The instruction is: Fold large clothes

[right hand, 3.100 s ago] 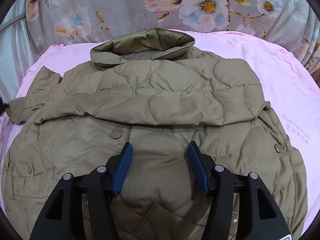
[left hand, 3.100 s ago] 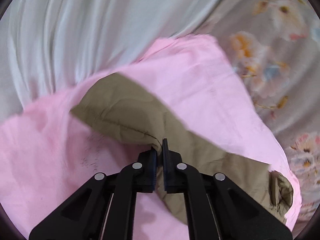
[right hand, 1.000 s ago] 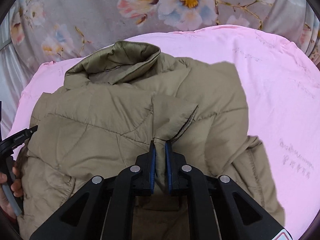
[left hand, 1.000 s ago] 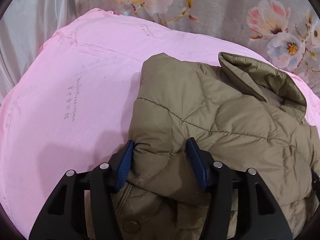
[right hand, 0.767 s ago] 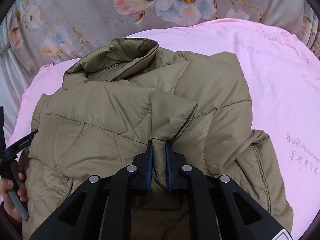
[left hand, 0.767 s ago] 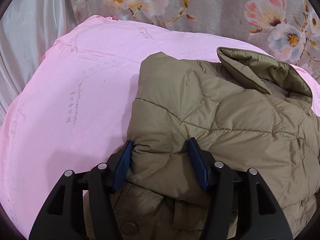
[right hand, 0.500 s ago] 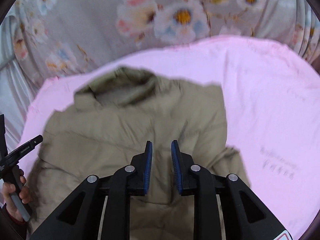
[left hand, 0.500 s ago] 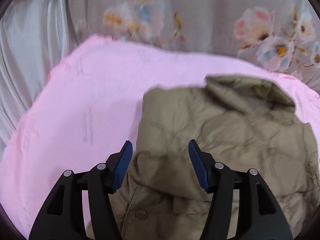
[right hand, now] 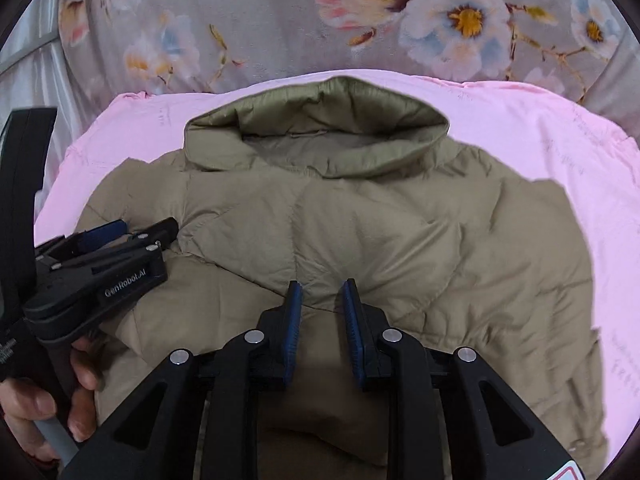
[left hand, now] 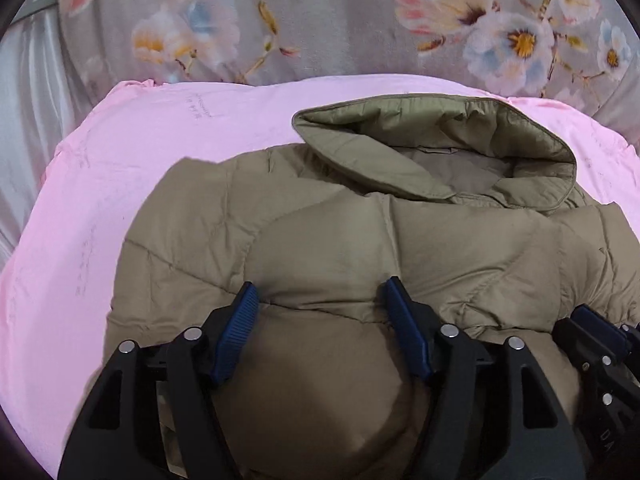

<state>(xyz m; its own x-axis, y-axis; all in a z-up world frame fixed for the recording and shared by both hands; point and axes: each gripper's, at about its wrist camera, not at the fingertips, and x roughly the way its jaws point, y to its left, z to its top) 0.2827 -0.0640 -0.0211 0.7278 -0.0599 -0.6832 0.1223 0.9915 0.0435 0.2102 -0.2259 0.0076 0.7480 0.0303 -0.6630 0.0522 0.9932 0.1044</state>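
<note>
Here the olive quilted jacket (right hand: 360,232) is laid on a pink sheet (right hand: 560,152), collar (right hand: 316,132) away from the cameras, with both side panels already turned in over the middle. The left gripper (left hand: 320,300) is held wide, its jaws having just been opening; puffy fabric bulges up between the blue pads (left hand: 240,320), but it is not pinched. The right gripper (right hand: 320,300) stands narrowly parted with nothing clamped, a strip of jacket lying beneath the gap. Both tools hover close together over the lower middle of the garment, and a person's hand (right hand: 60,392) is seen on the left tool's handle.

The next step is judged to be the crosswise fold, hem brought up toward the collar. It would be done well if the hem were taken at two points well apart, through all layers, so the tucked panels are not dragged loose. Trapped air should be pressed out first, since the padding springs back. Whether the hem lies flat cannot be told; it is hidden below the jaws.
</note>
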